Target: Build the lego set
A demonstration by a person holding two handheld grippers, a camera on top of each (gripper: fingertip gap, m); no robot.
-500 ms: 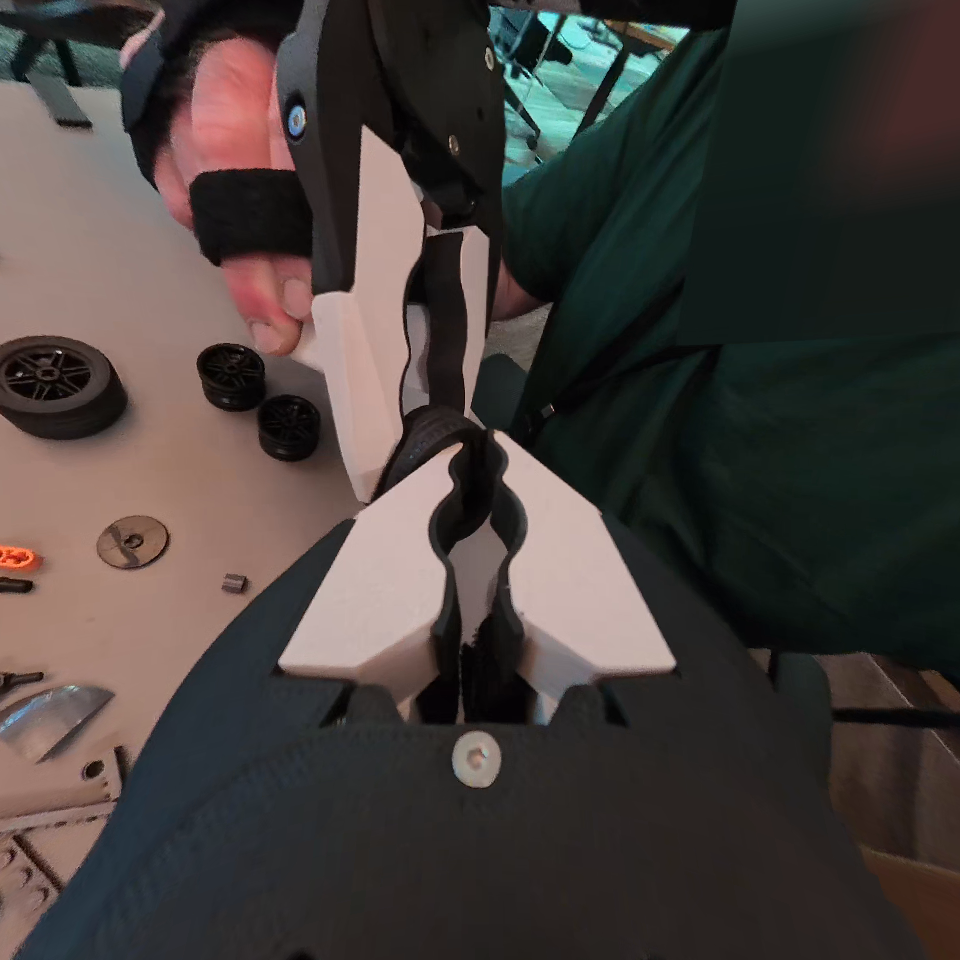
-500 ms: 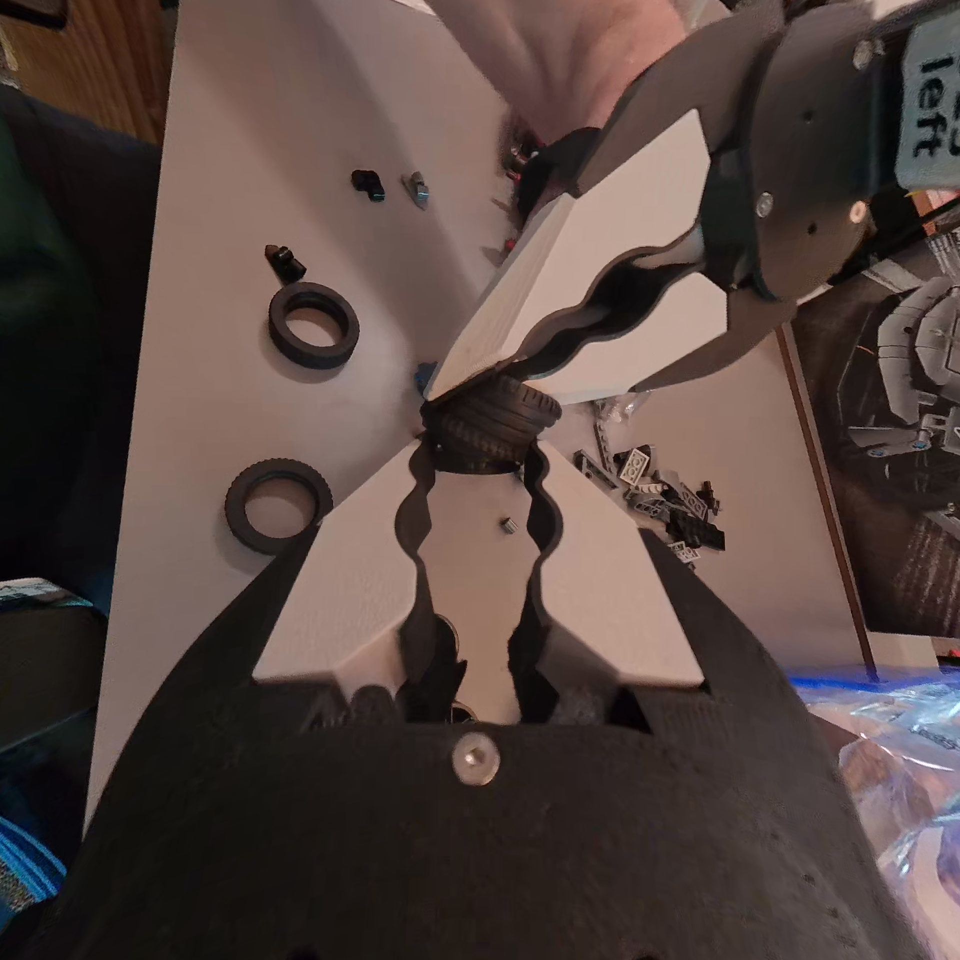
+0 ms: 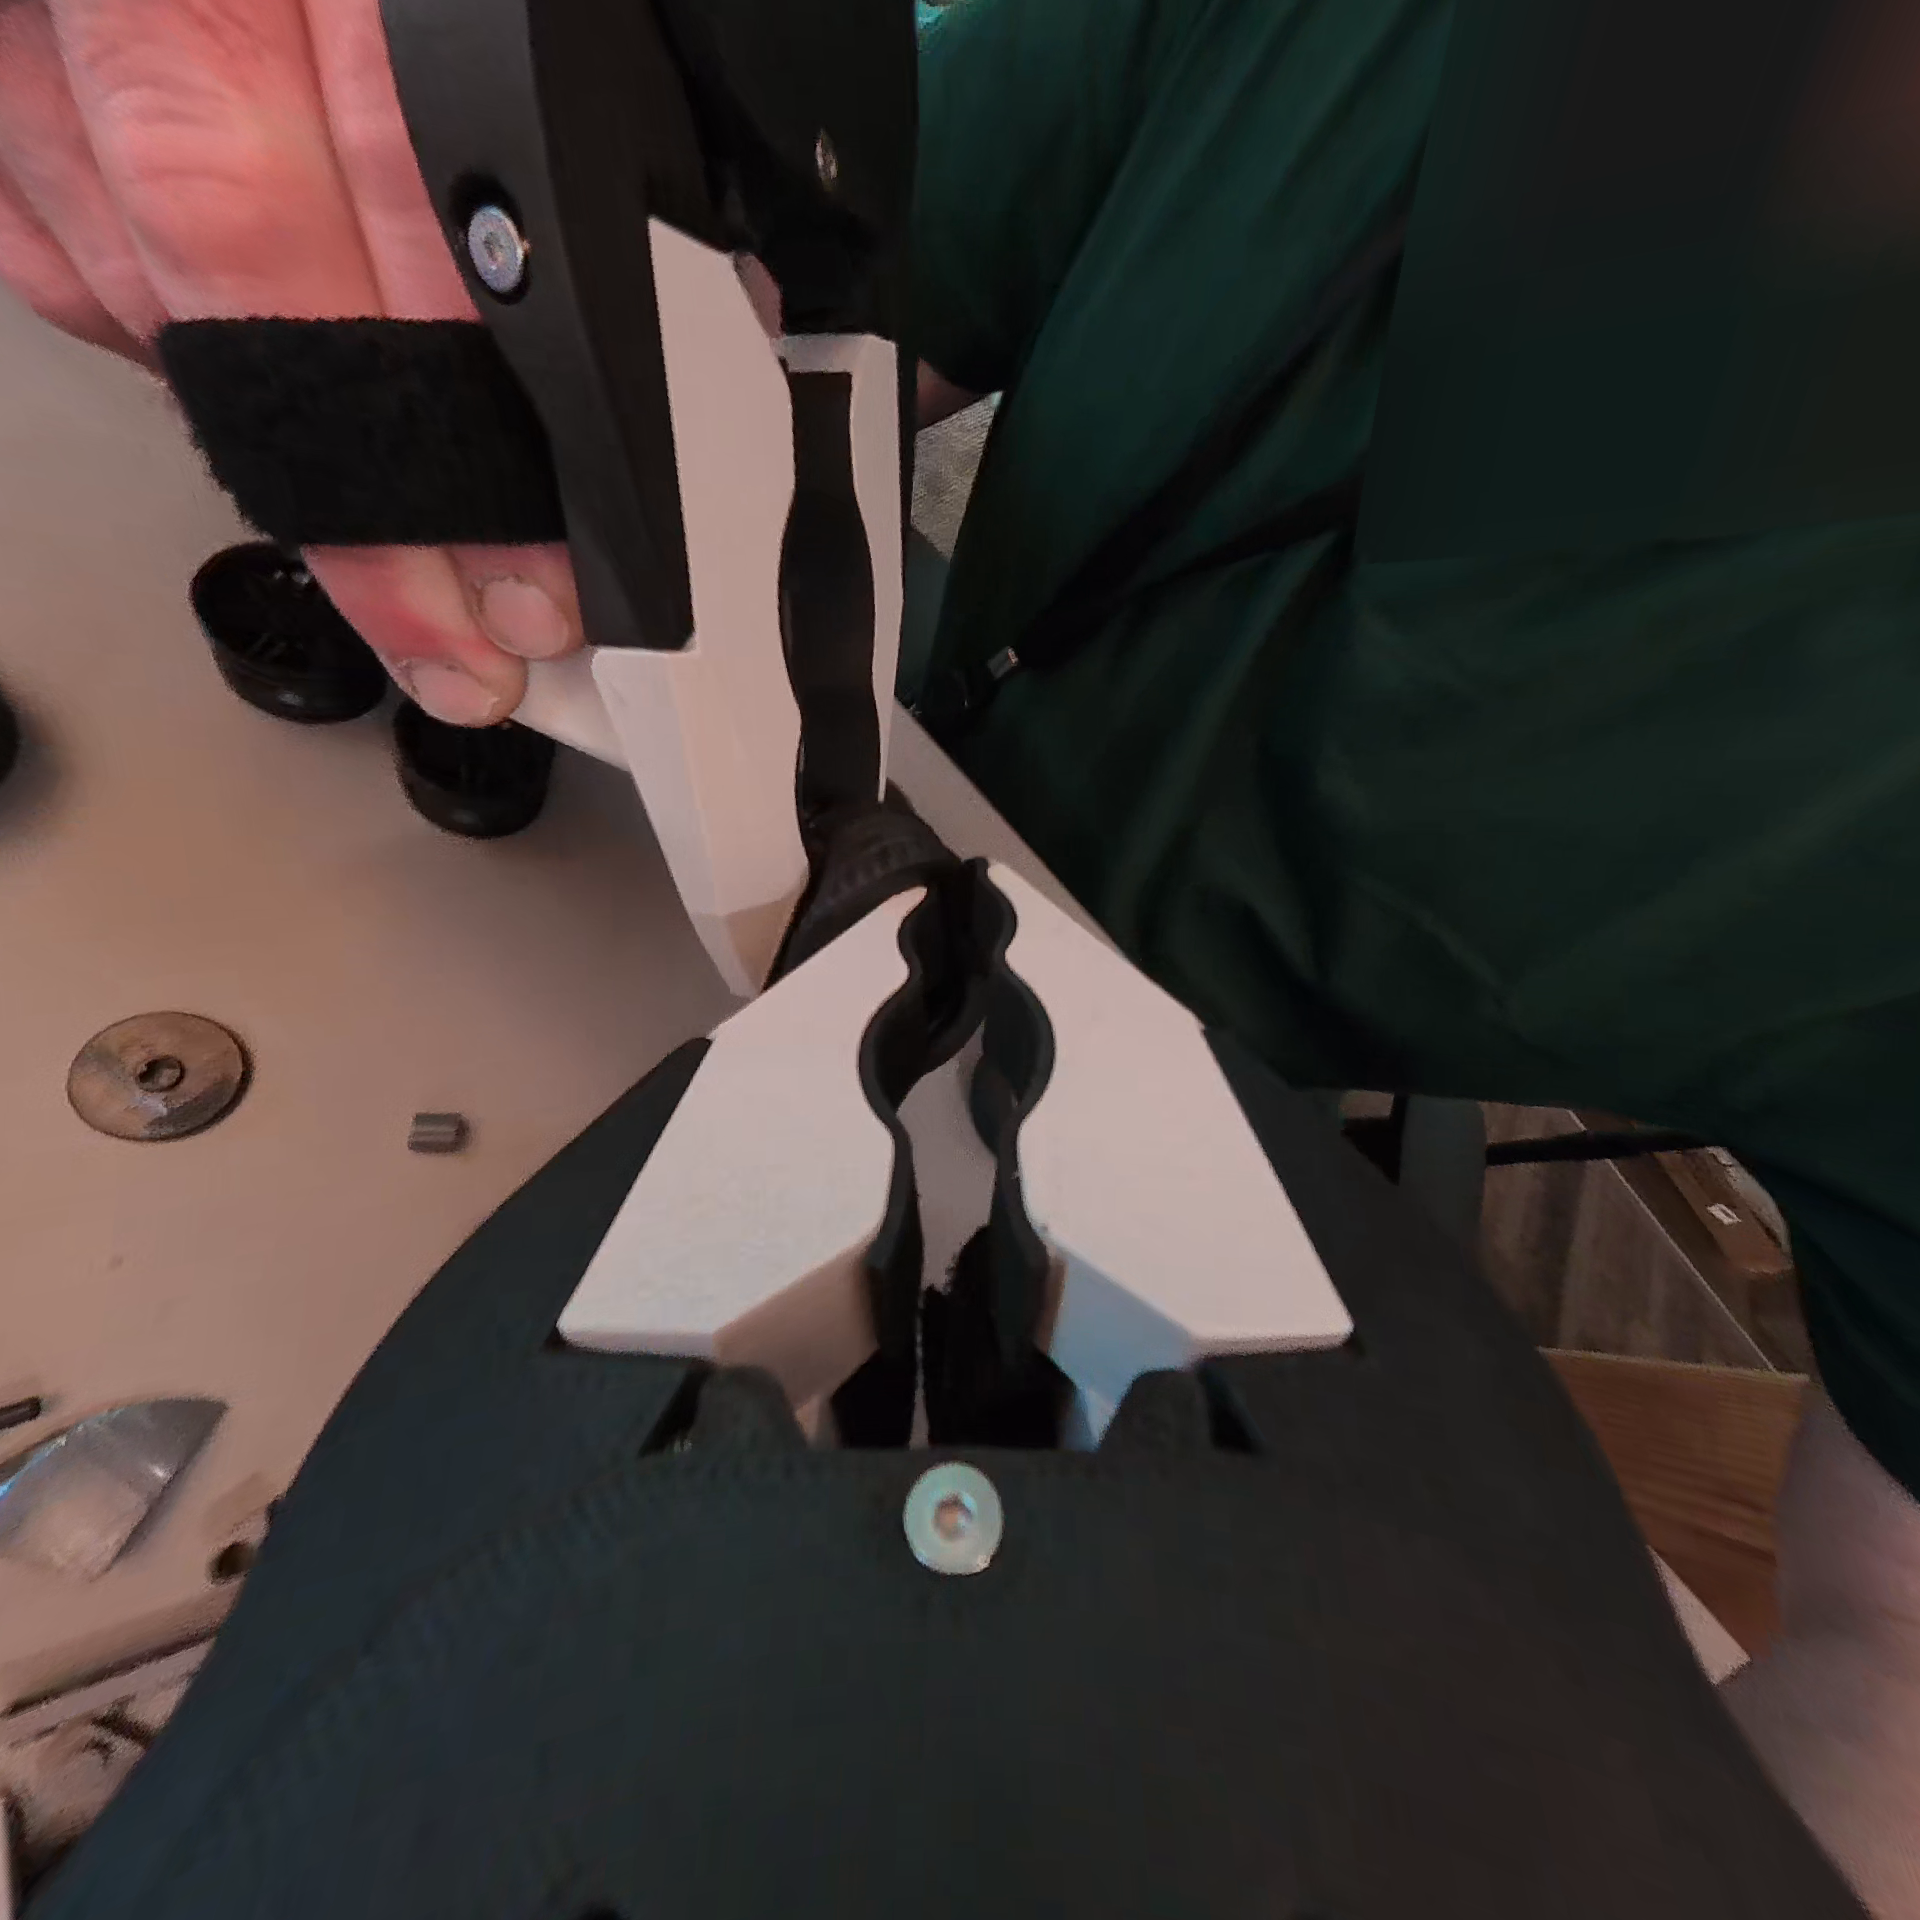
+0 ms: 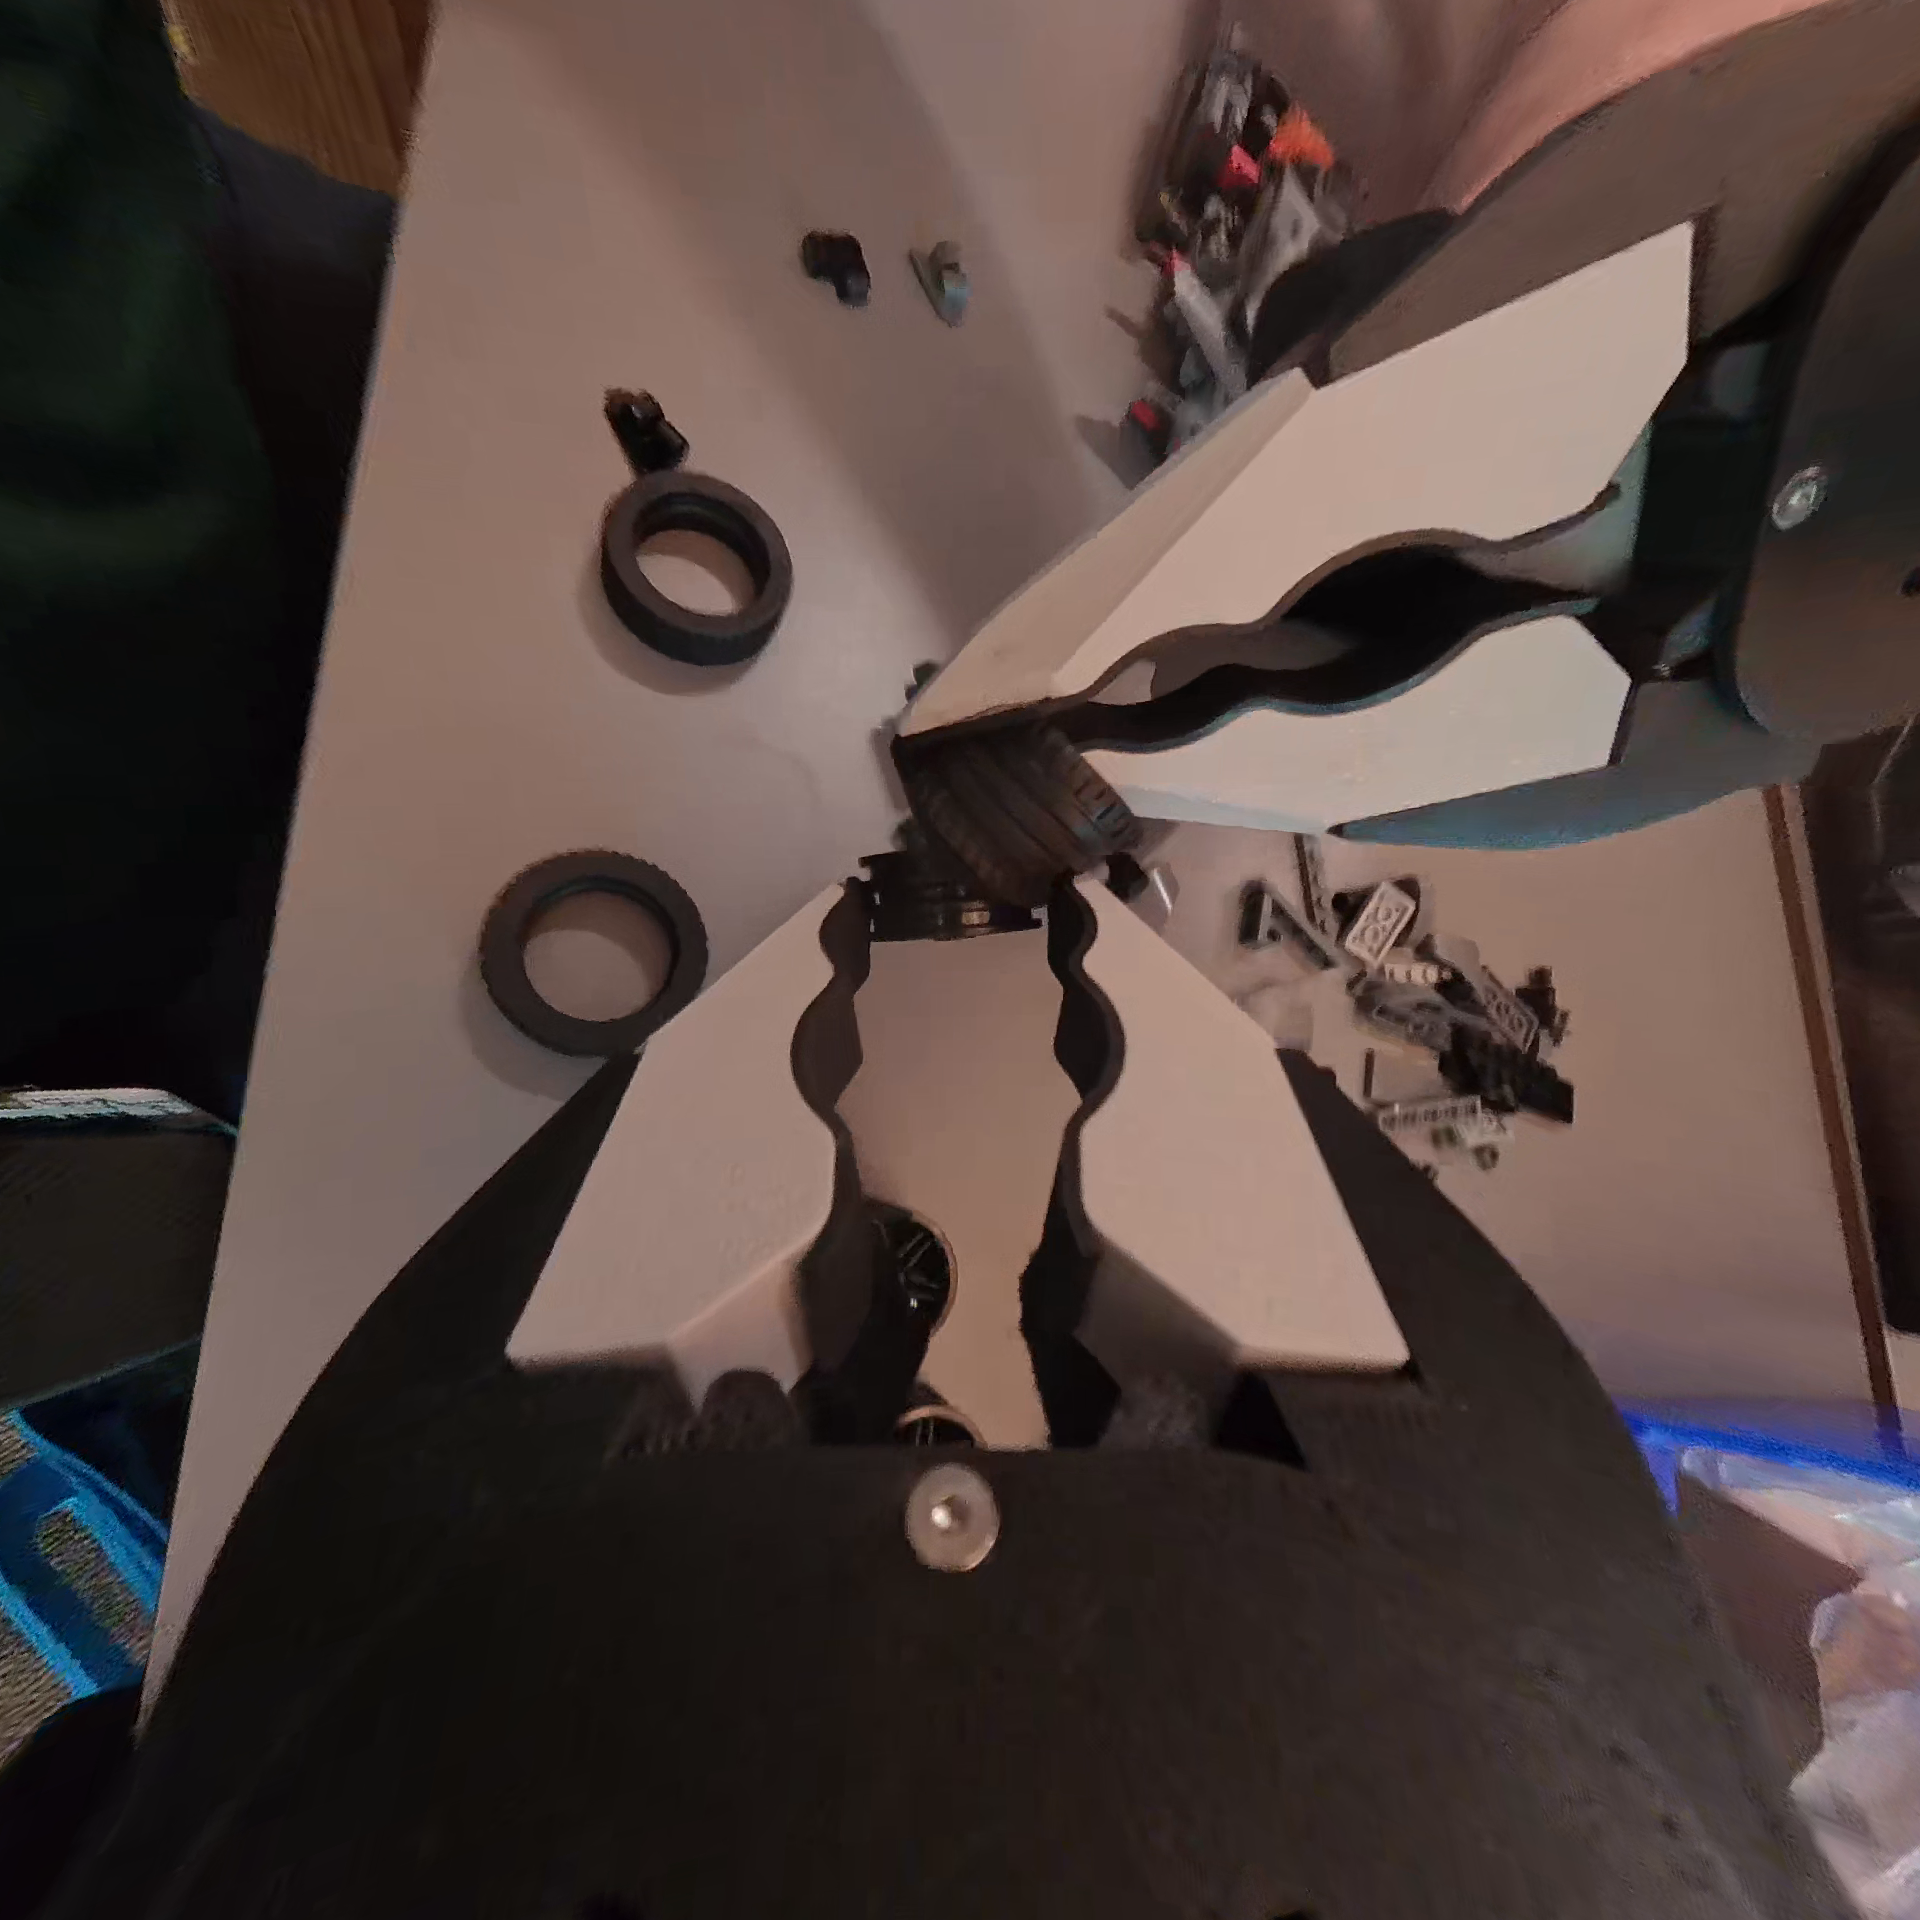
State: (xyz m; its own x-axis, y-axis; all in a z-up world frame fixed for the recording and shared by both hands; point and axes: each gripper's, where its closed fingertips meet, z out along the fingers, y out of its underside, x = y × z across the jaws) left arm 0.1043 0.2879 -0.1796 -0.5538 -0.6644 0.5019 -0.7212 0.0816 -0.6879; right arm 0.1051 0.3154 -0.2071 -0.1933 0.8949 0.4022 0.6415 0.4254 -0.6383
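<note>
Step in hand: fitting a rubber tyre (image 4: pixel 997 805) onto a black wheel hub (image 4: pixel 940 909), held above the pale table (image 4: pixel 582 260).

The left gripper (image 4: pixel 997 769) pinches the ribbed tyre at its tips. The right gripper (image 4: pixel 951 914) holds the hard, ridged plastic hub between part-spread fingers.

The tyre sits tilted, only partly over the hub. Next, I judge, it needs squaring up and a firm push.

2 spare tyres (image 4: pixel 696 582) lie flat to the left; loose grey pieces (image 4: pixel 1434 997) lie to the right.
</note>
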